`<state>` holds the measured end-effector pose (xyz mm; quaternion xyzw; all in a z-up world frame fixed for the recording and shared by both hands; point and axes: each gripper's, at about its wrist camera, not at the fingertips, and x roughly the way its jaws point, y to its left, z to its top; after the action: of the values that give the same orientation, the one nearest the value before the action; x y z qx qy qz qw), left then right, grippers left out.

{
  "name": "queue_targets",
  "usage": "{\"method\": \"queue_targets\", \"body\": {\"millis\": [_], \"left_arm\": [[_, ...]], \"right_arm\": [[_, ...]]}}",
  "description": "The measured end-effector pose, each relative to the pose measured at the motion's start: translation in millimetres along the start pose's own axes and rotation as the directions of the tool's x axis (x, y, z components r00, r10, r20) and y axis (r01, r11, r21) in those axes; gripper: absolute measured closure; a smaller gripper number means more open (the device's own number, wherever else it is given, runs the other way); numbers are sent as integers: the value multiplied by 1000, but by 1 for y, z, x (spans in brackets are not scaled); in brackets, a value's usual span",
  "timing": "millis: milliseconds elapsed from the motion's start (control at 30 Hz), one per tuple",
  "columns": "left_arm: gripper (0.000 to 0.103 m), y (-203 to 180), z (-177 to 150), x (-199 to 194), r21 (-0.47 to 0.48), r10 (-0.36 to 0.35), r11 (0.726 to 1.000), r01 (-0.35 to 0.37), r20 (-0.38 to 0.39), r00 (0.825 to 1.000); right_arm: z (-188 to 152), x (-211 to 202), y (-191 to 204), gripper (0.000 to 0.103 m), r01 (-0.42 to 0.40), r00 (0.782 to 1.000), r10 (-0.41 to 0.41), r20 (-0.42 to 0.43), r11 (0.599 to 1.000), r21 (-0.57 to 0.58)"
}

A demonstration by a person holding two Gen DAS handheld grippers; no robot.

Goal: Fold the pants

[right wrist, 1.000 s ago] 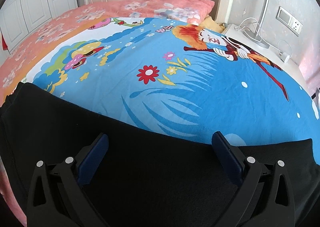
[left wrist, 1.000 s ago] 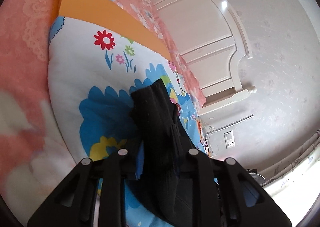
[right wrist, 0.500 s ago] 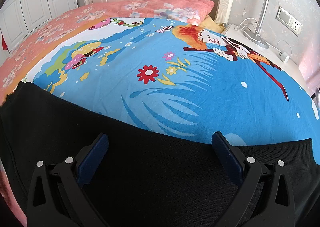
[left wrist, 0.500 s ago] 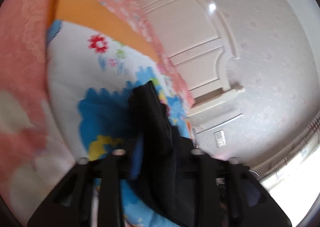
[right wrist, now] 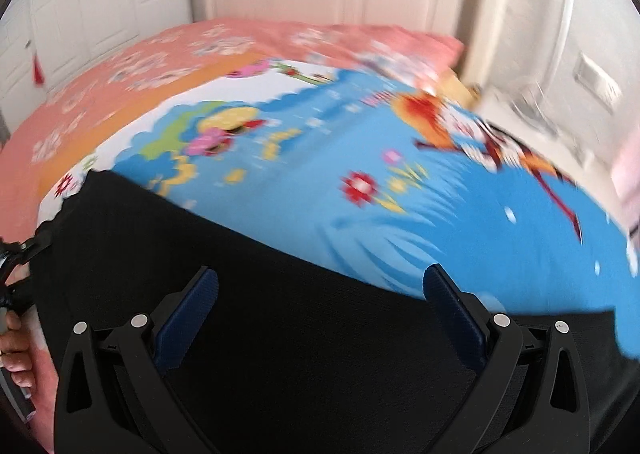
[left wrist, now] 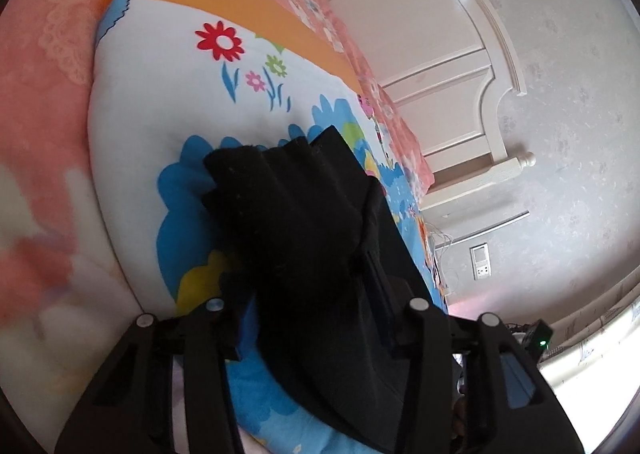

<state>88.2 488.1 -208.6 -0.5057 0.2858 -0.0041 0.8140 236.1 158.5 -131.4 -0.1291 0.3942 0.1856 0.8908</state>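
Black pants [right wrist: 280,334] lie spread along the near edge of the bed [right wrist: 160,66], soft, limp and light by the look of them; you will likely do best pinching an edge or corner, since a hold in the flat middle would only bunch the cloth.

Your right gripper [right wrist: 320,294] hangs over the flat expanse of cloth with its jaws wide apart and nothing held, the blue pads [right wrist: 192,314] clear of the fabric on both sides.

Your left gripper [left wrist: 316,318] sits at the end of the pants [left wrist: 304,234] by the left edge of the bed [left wrist: 48,54], where the cloth rises in a gathered hump between the fingers. Its jaws have just been opening, then eased in slightly; whether the pads press the fabric, you cannot tell, as the hump hides them.
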Motion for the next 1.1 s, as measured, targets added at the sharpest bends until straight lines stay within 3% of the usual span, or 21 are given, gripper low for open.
{"method": "queue_targets", "body": {"millis": [133, 233, 433, 600, 767, 867, 967, 1000, 1033, 1067, 1100], "left_arm": [[62, -1, -1, 0, 3, 3, 1000, -3, -12, 1000], [62, -2, -1, 0, 11, 8, 1000, -8, -10, 1000], [61, -2, -1, -2, 34, 6, 999, -5, -7, 1000], [61, -2, 2, 1, 23, 5, 1000, -4, -17, 1000], [75, -14, 3, -3, 53, 48, 997, -47, -16, 999], [76, -43, -2, -11, 162, 122, 979, -123, 17, 992], [77, -94, -19, -19, 353, 205, 908, -224, 90, 975], [77, -118, -32, -22, 444, 232, 855, -267, 132, 964], [77, -136, -44, -23, 510, 248, 807, -299, 166, 954], [77, -155, -57, -23, 574, 263, 748, -334, 205, 943], [77, -178, -79, -21, 650, 279, 658, -381, 260, 925]], "right_arm": [[11, 27, 31, 4, -42, 997, 39, -70, 998, -53], [14, 46, 42, 5, 2, 996, -10, -85, 996, -94], [20, 60, 35, 5, -35, 995, 32, -94, 999, -36], [17, 60, 33, 5, -55, 995, 53, -90, 998, -16], [9, 40, 22, 4, -44, 994, 47, -96, 998, 39], [-4, 19, 6, 4, -143, 981, 157, -113, 982, 122], [-13, -4, -12, 4, -238, 960, 260, -106, 953, 186], [-16, -8, -21, 4, -294, 940, 325, -105, 927, 233], [-20, -11, -31, 4, -367, 906, 412, -100, 880, 301], [-26, -11, -47, 4, -451, 850, 521, -79, 796, 403], [-31, -10, -60, 4, -489, 809, 585, -59, 726, 484]]}}
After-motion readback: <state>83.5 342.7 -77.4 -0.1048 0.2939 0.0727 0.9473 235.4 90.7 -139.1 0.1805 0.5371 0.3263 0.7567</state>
